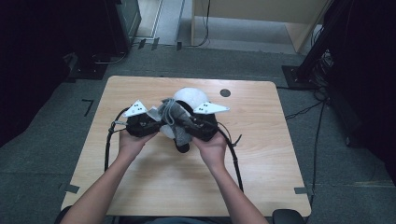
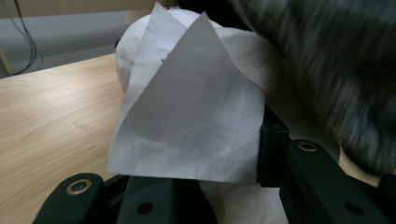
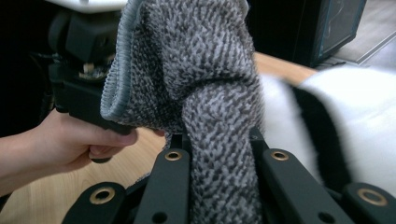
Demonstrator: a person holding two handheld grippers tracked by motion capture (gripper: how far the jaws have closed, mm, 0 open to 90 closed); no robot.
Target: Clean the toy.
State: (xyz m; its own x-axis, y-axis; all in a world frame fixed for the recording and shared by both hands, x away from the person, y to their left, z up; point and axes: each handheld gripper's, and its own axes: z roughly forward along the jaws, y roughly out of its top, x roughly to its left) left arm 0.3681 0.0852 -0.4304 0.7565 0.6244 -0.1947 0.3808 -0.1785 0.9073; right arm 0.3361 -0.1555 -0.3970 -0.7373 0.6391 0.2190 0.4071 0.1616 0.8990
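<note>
**Both tools clamped on a soft bundle above the tabletop**

High view: the left tool point(image 1: 148, 122) and right tool point(image 1: 196, 125) meet at a white plush point(image 1: 189, 97) over the tabletop point(image 1: 261, 154).

Left gripper view: white paper tag point(image 2: 191, 121) sits clamped between the jaws, plush directly behind.

Right gripper view: grey knitted cloth point(image 3: 205, 88) is pinched between the right tool's closed jaws, rising ahead of them; the left hand point(image 3: 70, 144) lies beyond it.

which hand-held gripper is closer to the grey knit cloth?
Right. The right hand-held gripper is clamped on the grey knit cloth; the left hand-held gripper holds a white paper tag just beside it.
</note>
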